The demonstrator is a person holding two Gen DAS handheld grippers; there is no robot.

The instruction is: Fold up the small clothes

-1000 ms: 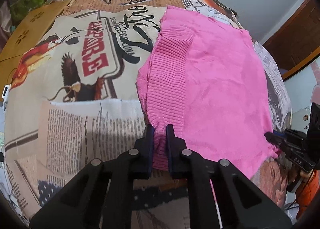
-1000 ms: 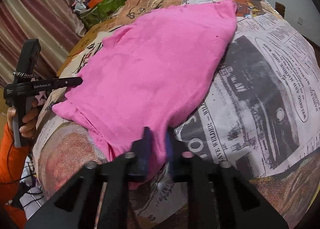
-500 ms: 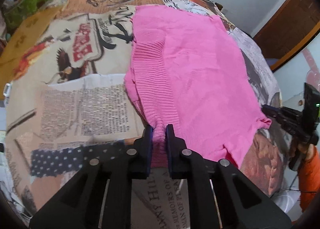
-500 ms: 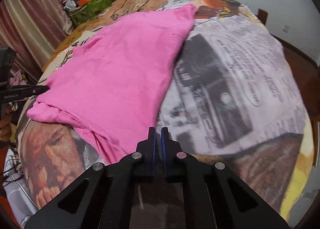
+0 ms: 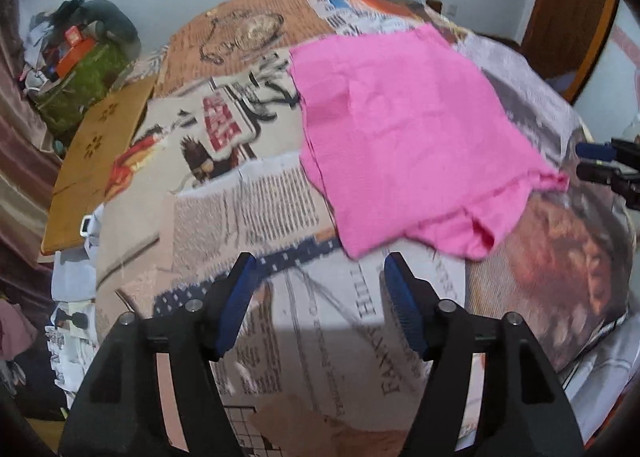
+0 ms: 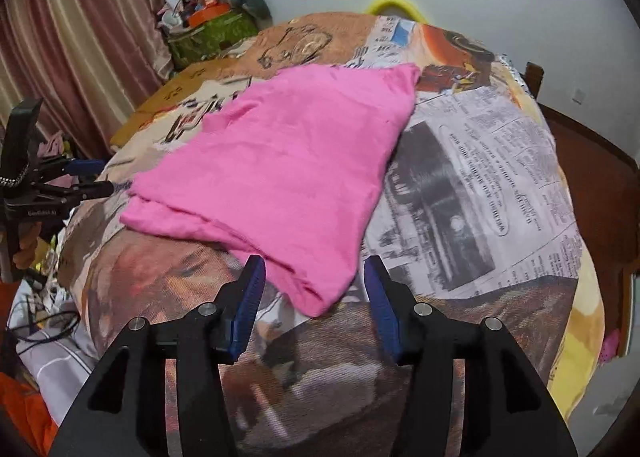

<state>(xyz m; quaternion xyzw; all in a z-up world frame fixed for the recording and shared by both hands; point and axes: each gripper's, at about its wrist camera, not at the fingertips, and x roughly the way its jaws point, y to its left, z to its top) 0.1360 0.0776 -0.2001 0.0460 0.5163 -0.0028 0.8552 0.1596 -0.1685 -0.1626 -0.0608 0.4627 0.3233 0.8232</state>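
**Both tongs open, pink garment lying free on the table**

Under your two tongs there is the table [image 6: 472, 161], covered with a printed cloth of newspaper pages and pictures; it fills almost all of both views.

On it lies the pink garment [image 5: 404, 137], folded into a flat shape with several layers showing at its near edge. In the right wrist view its near corner reaches down to between the tips of your right tongs; in the left wrist view its near left corner is just ahead of your left tongs, a little toward their right finger.

Your left tongs [image 5: 316, 285] have just been opening and now the jaws stand wide apart. Nothing is between them, only the table cloth below.

Your right tongs [image 6: 314, 285] have also just been opening. The corner of the garment is in the gap, but the blue pads [image 6: 250, 305] do not press on it.

Beyond the table, far to the left of your right tongs, a striped curtain [image 6: 80, 37] hangs, and beside it is a heap of clutter [image 6: 208, 21].
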